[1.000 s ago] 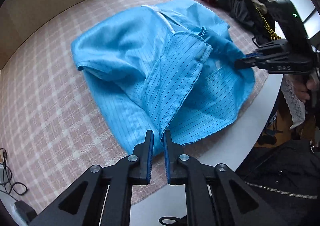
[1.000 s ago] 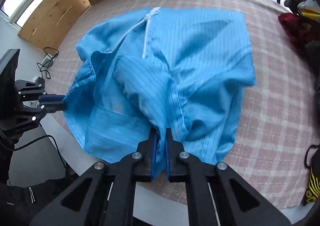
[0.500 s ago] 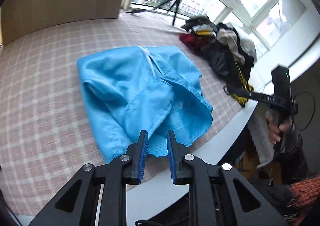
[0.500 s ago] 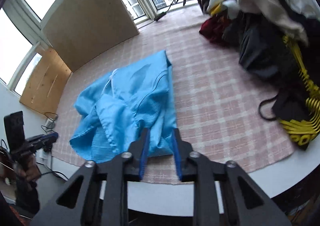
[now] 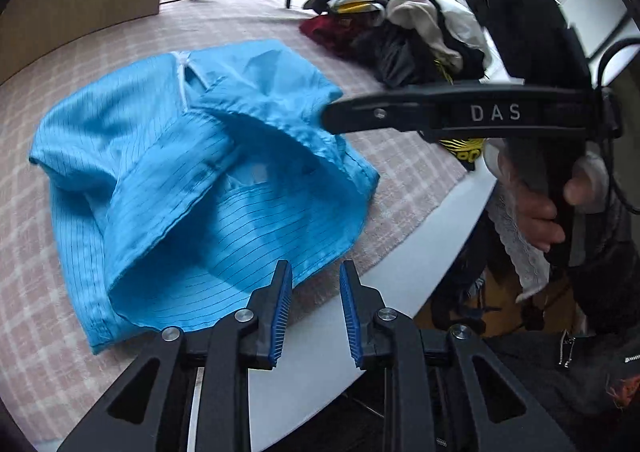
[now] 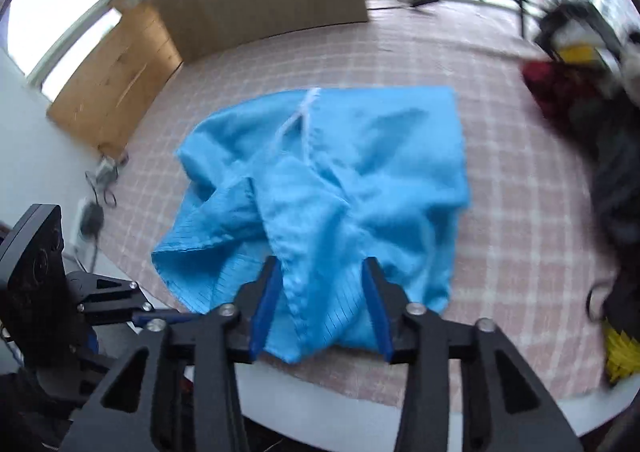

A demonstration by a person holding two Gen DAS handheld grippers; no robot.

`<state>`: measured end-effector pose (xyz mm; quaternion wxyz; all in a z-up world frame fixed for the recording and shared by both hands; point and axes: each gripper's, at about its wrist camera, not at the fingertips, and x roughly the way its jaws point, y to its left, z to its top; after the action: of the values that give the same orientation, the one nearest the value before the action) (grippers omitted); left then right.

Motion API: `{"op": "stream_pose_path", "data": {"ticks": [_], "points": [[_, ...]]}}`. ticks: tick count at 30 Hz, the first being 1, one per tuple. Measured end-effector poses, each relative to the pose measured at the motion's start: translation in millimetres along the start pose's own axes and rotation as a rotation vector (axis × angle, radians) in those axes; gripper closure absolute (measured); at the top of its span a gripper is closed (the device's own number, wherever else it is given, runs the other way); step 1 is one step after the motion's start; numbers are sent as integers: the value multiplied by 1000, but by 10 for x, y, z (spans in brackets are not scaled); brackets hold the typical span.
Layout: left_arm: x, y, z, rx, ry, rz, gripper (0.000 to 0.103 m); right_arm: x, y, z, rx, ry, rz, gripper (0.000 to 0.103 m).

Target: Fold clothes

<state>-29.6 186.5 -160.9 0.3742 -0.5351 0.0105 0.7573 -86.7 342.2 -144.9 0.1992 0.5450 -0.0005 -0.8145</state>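
Left tongs (image 5: 316, 308) just opened, apart, empty, beside blue garment (image 5: 200, 179); right tongs (image 6: 322, 308) just opened, apart, fabric between unpressed.

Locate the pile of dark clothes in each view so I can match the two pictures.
Left wrist: clothes pile at top, right of centre, beyond the blue garment.
Right wrist: clothes pile along the right edge, blurred.
Shared landmark: the blue garment on the pink checked cloth, mid-frame in both.
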Motion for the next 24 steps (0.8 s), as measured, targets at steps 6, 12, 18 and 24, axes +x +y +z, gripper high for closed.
{"op": "stream_pose_path", "data": {"ticks": [6, 12, 18, 24], "points": [[65, 54, -46, -143, -72, 60, 80, 443, 348, 259, -235, 123, -91, 56], [251, 152, -77, -249, -85, 168, 80, 623, 39, 223, -236, 194, -31, 82], [266, 161, -94, -310, -81, 231, 80, 400, -633, 56, -45, 163, 158, 83], [230, -121, 253, -239, -120, 229, 75, 463, -911, -32, 44, 169, 297, 83]]}}
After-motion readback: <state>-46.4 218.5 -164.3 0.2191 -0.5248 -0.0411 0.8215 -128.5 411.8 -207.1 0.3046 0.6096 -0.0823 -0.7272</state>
